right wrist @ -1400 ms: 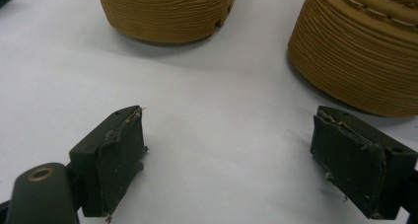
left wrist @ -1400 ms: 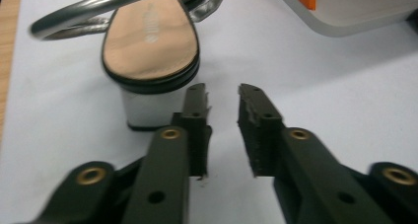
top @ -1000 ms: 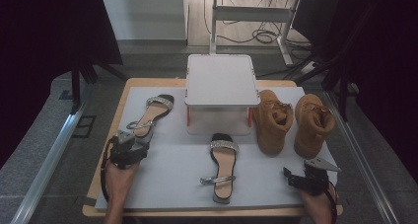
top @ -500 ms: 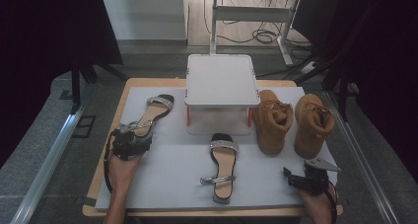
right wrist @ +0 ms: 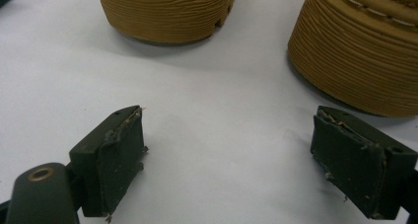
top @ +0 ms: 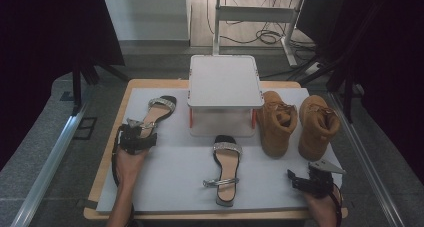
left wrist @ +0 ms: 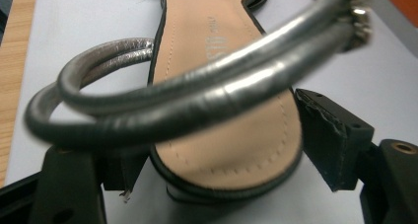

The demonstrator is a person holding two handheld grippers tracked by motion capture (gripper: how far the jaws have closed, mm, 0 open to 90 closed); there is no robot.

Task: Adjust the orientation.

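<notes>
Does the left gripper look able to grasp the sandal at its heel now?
Probably yes: the left gripper has its open jaws either side of the sandal heel, nothing between; only the silver strap arches above.

- I see the black flat sandal [left wrist: 222, 110] with a smooth tan leather-look insole, stitched edge, and glossy, creased silver straps [left wrist: 187, 95].
- Tan suede-look ankle boots [top: 276, 122]: matt uppers, ribbed rubbery soles [right wrist: 167, 12].
- My black gripper pads [right wrist: 121, 160]: matt rubber, frayed edges.
- White matt sheet [top: 170, 187] over a pale wooden tabletop [top: 107, 162].
- White plastic lidded box [top: 224, 82], smooth.
</notes>
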